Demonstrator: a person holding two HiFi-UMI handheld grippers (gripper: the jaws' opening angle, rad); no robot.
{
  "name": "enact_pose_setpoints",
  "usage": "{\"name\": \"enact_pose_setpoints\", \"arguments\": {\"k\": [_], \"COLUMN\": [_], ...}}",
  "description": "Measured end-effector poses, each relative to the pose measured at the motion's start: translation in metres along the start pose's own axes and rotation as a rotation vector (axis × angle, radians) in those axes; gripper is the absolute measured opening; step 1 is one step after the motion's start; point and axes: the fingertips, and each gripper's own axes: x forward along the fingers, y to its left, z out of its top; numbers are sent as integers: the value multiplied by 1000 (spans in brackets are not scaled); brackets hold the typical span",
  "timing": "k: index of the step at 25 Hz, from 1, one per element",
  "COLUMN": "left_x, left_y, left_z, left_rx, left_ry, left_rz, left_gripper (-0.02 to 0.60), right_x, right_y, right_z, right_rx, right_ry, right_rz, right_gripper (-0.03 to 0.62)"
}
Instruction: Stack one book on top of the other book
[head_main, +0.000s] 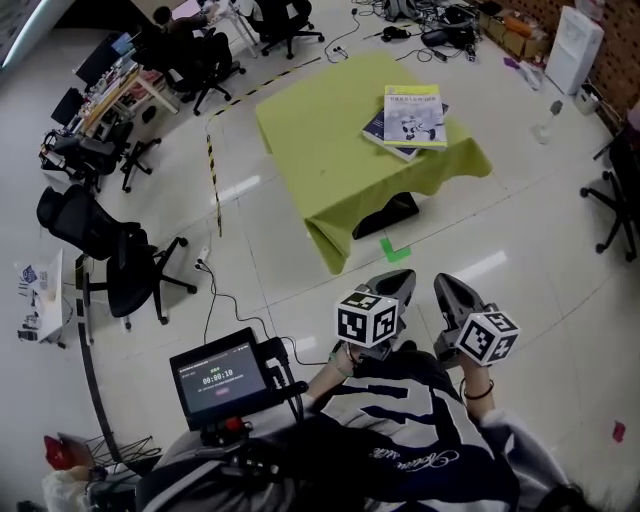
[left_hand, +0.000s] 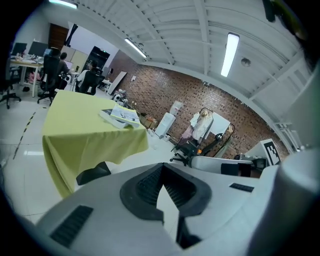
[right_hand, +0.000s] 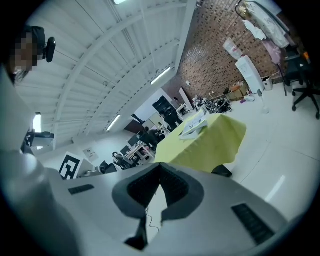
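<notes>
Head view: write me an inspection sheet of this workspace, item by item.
Surface: table under a yellow-green cloth that hangs over its edges.
Job's things: light-covered book lies on the blue book, toward the table's right side.
Clutter: nothing seen on the table besides the books.
Grippers: left gripper and right gripper both shut, empty, over the floor short of the table.
Cables: floor cable runs toward the screen.
Surroundings: office chairs, striped floor tape, green floor mark.
</notes>
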Motion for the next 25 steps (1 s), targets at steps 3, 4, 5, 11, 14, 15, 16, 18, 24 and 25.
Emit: {"name": "enact_pose_setpoints", "arguments": {"k": [3,4,5,11,14,15,16,18,24,25], "left_x": [-13,-16,-20,-25,-29,-32,-36,-43,-60,-61], "left_y": [-7,-7,-8,-10,-9,-8,-7,-4,11,12], "left_z": [-6,-5,-4,2,3,3,3,2,5,5], "left_rx": [2,5,9,56,65,66,67,71,61,60], "left_ry": [-7,-12,-17,-38,-43,-44,-44,-42,-47,-48], "left_rz": [26,33,39,40,27,23,20,12,8,6], "left_gripper": [5,5,5,5,5,5,5,5,5,5], "right_x": [-8,-8,-8,-4,-2,-1,-1,0,9,10], "right_y": [6,9,12,29,33,37,41,48,64,66], "right_z": [-9,-11,-12,-14,-16,-17,-17,-17,-28,-29], "right_rx": [8,5,2,-33,-44,-43,-41,-36,-51,-55], "right_ry": [10,12,13,5,0,-4,-10,-28,-19,-16], "right_rz": [21,30,41,74,63,63,65,67,56,56], "right_gripper": [-4,-3,-3,-3,-4,-3,-3,-4,-3,-3]}}
